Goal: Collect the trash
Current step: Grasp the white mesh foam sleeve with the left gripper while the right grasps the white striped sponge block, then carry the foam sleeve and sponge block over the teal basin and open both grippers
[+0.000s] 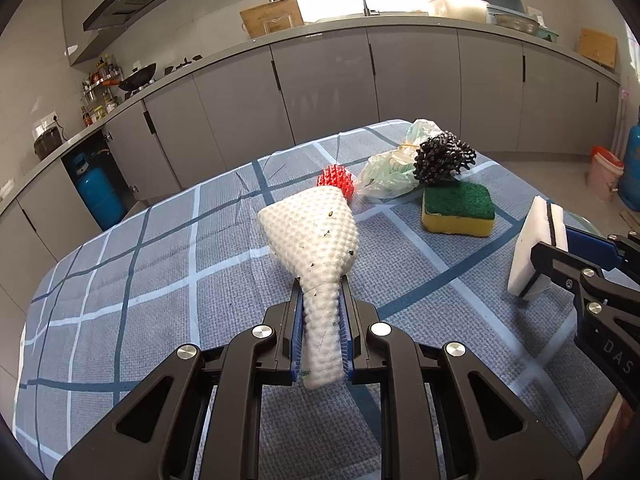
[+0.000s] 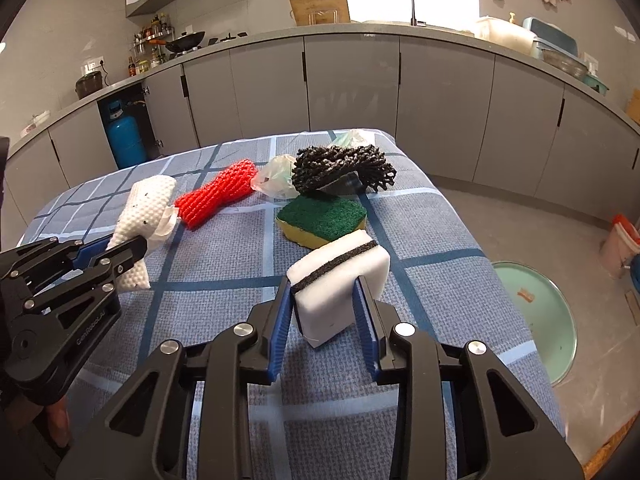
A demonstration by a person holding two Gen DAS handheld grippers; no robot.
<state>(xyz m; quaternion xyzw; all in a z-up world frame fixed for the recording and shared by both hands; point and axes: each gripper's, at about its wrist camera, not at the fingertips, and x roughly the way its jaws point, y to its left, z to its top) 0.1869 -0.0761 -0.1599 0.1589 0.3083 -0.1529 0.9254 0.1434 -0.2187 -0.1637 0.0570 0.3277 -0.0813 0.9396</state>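
My left gripper (image 1: pixel 322 280) is shut on the narrow end of a white foam net sleeve (image 1: pixel 312 224), which it holds above the checked blue tablecloth (image 1: pixel 160 272). The right wrist view shows that gripper (image 2: pixel 132 242) and sleeve (image 2: pixel 146 200) at the left. My right gripper (image 2: pixel 326 284) is shut on a white sponge with a black stripe (image 2: pixel 340 268), its pads against both sides. The sponge (image 1: pixel 536 232) stands tilted. Farther back lie a red foam net (image 2: pixel 216 194), a crumpled plastic bag (image 2: pixel 274 178), a black net (image 2: pixel 340 168) and a green-and-yellow sponge (image 2: pixel 320 218).
Grey kitchen cabinets and a counter with a sink run behind the table. A blue gas cylinder (image 2: pixel 126 136) stands in an open cabinet at the left. On the floor to the right are a round green tub (image 2: pixel 536 312) and an orange-rimmed bin (image 2: pixel 618 244).
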